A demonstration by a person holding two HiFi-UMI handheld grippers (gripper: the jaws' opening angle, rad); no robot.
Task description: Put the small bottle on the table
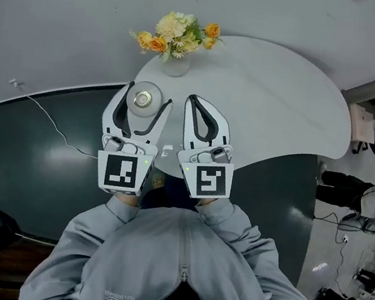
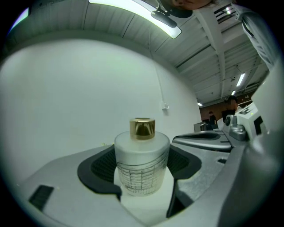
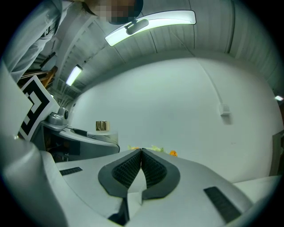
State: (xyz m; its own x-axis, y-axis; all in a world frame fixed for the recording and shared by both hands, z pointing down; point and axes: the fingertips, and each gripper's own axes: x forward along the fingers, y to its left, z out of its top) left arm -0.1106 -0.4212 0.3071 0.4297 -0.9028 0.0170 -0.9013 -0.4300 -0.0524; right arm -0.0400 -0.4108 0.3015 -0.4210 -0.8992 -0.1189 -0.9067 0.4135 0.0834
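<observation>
At the white table's (image 1: 280, 97) 9 o'clock edge, the small bottle (image 1: 144, 99) is pinched upright by the left gripper (image 1: 146, 101). The right gripper (image 1: 193, 103) is pressed together beside it. A flower vase (image 1: 175, 65) is noted at 10 o'clock, dark floor (image 1: 25, 148) beyond.

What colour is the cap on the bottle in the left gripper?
Shiny gold cap on a frosted white bottle; clearest in the left gripper view.

frosted glass bottle (image 2: 142, 166), shiny gold metal cap (image 2: 142, 128)
</observation>
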